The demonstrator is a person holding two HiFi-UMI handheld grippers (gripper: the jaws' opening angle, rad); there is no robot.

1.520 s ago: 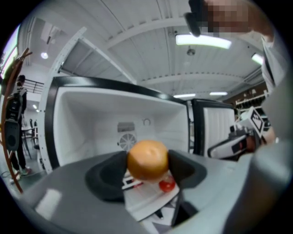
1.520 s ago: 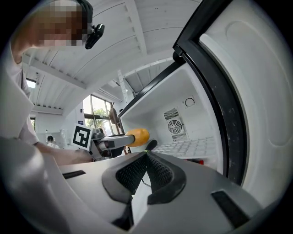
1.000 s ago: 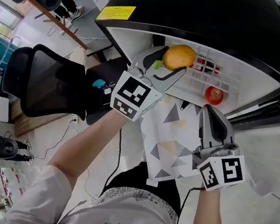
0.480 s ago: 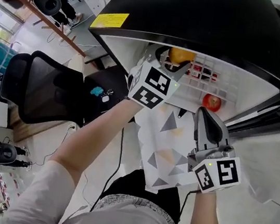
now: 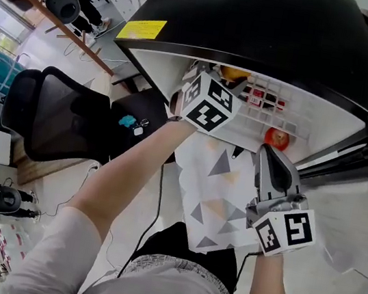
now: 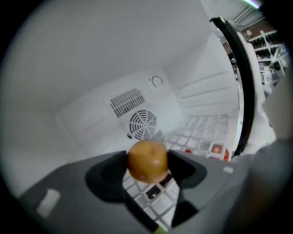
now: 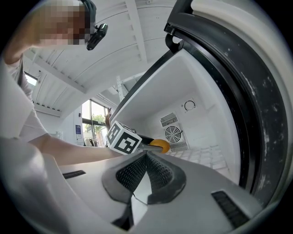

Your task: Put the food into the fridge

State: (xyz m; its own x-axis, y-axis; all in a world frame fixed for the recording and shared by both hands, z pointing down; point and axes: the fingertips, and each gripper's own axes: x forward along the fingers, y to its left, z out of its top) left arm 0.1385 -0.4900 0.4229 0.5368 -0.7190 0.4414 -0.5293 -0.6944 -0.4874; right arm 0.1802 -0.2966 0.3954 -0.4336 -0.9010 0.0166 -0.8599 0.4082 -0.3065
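Note:
My left gripper (image 5: pixel 230 80) reaches into the open fridge (image 5: pixel 272 25), shut on an orange (image 5: pixel 236 73). In the head view the black fridge top hides most of the fruit. In the left gripper view the orange (image 6: pixel 147 161) sits squeezed between both dark pads above the white wire shelf (image 6: pixel 201 128). A red apple (image 5: pixel 277 137) lies on the shelf (image 5: pixel 250 122) further right. My right gripper (image 5: pixel 273 153) hovers outside the fridge opening, level, jaws shut with nothing seen in them. From the right gripper view (image 7: pixel 146 157) I see the orange (image 7: pixel 161 146) and the left gripper's marker cube (image 7: pixel 123 139).
A round fan grille (image 6: pixel 142 123) and vent sit on the fridge's white back wall. The open fridge door (image 7: pixel 238 91) stands at the right. A white sheet with grey triangles (image 5: pixel 215 189) lies below the opening. A black office chair (image 5: pixel 58 112) stands at the left.
My left gripper has carried the orange deeper into the fridge and slightly down, so the fruit now slips under the black top. The right gripper has stayed put.

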